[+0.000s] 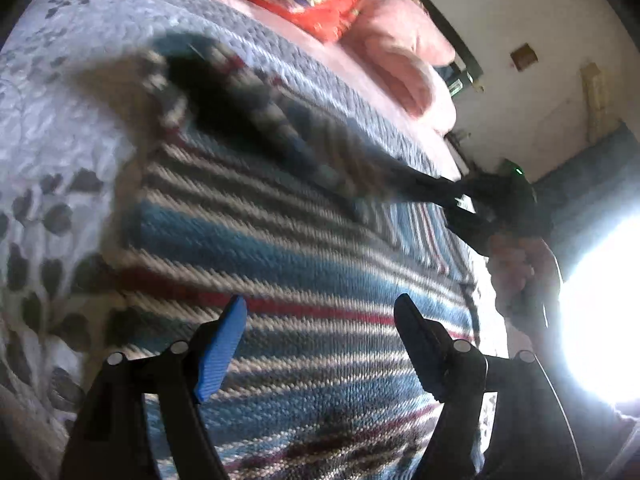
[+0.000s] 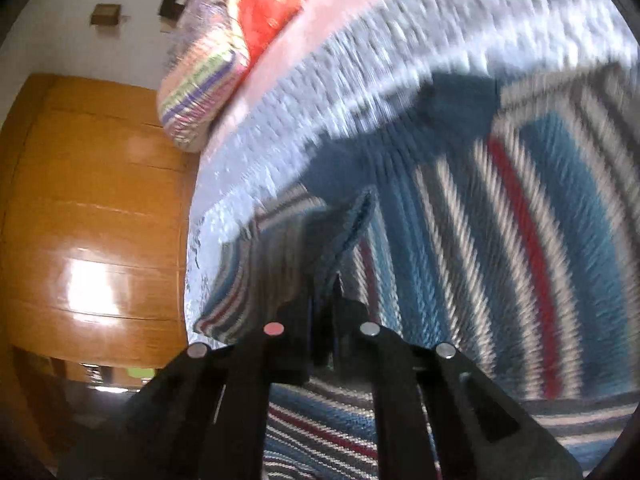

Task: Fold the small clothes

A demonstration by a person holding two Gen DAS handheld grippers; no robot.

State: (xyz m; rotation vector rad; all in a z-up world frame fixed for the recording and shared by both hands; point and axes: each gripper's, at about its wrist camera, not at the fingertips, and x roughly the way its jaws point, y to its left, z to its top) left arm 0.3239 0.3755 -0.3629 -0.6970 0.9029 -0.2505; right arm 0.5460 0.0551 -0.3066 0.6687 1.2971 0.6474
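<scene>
A knitted sweater (image 1: pixel 280 232) with blue, white, grey and red stripes lies spread on the bed. My left gripper (image 1: pixel 320 336) hovers open over its lower part, its blue pad (image 1: pixel 222 352) and its black finger (image 1: pixel 418 344) wide apart with nothing between them. At the sweater's right side, my right gripper (image 1: pixel 460 196) is held by a hand (image 1: pixel 520 268) and pulls up a fold of the knit. In the right wrist view, the right gripper (image 2: pixel 324 296) is shut on the sweater's striped sleeve edge (image 2: pixel 280 240), lifted above the sweater body (image 2: pixel 500 220). Both views are blurred.
A lavender bedspread with a dark leaf print (image 1: pixel 48 184) covers the bed. Pink, red and striped folded bedding (image 1: pixel 340 4) is piled at the far end. An orange wooden wardrobe (image 2: pixel 92 208) stands beside the bed. Bright glare (image 1: pixel 600 312) fills the right edge.
</scene>
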